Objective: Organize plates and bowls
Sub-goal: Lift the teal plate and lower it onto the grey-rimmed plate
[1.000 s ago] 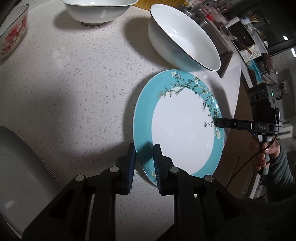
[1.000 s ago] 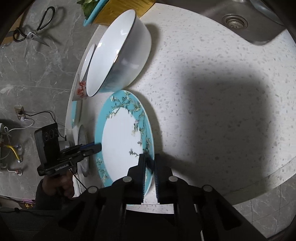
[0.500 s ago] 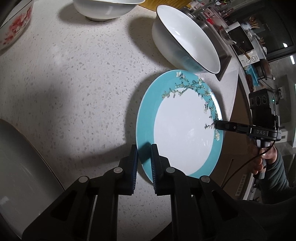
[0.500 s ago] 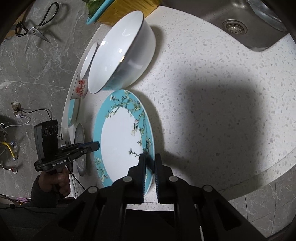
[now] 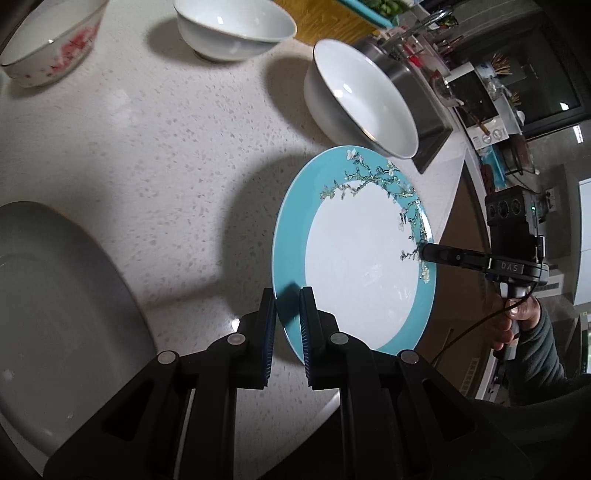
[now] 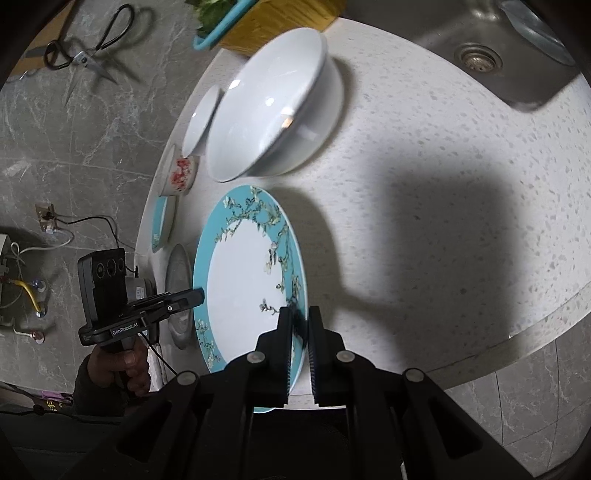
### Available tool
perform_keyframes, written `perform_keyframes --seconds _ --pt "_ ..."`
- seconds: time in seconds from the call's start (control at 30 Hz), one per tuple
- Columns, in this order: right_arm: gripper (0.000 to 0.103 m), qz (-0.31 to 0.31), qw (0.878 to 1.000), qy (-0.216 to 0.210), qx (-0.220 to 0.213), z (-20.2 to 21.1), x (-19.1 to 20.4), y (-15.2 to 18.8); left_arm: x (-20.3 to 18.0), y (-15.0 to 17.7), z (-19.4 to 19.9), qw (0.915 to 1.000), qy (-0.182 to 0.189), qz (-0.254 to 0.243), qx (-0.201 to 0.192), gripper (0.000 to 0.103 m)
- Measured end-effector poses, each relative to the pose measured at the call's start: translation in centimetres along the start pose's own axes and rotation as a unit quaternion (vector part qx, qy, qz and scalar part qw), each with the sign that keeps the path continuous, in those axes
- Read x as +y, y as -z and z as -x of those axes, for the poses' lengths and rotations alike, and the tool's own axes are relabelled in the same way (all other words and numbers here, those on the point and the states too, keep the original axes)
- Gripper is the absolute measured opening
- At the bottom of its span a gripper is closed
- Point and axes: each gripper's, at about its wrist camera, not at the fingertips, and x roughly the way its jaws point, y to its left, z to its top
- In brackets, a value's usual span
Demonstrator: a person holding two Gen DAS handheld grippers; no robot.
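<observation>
A teal-rimmed plate with a white centre and a flowering-branch pattern hangs just above the speckled counter, casting a shadow. My left gripper is shut on its near rim; the same gripper shows at the plate's left edge in the right wrist view. On the opposite rim my right gripper is shut too, seen from the left wrist as a black finger held by a hand. A large white bowl stands just beyond the plate.
A second white bowl and a red-flowered bowl stand at the back. A grey plate lies at left. A smaller teal plate sits near the counter's edge. The steel sink is at right; scissors lie on the floor.
Both grippers have lifted the teal plate off the counter, and its shadow has spread. The left gripper's jaws closed tighter on the rim. More of the back bowls came into the left wrist view.
</observation>
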Motion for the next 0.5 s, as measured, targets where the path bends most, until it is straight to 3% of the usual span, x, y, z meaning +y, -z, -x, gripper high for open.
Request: perform_keyframes --seconds 0.2,0.5 --pt "0.011 0.021 1.000 -0.009 0.003 -0.2 2.9 0.0 1.0 1.4 3.6 0.9996 -0.003 0.010 -0.026 0.010" --pt "0.011 0.072 0.996 -0.032 0.036 -4.4 9.1 -0.6 6.6 5.8 10.1 0.9954 -0.028 0.061 -0.068 0.010"
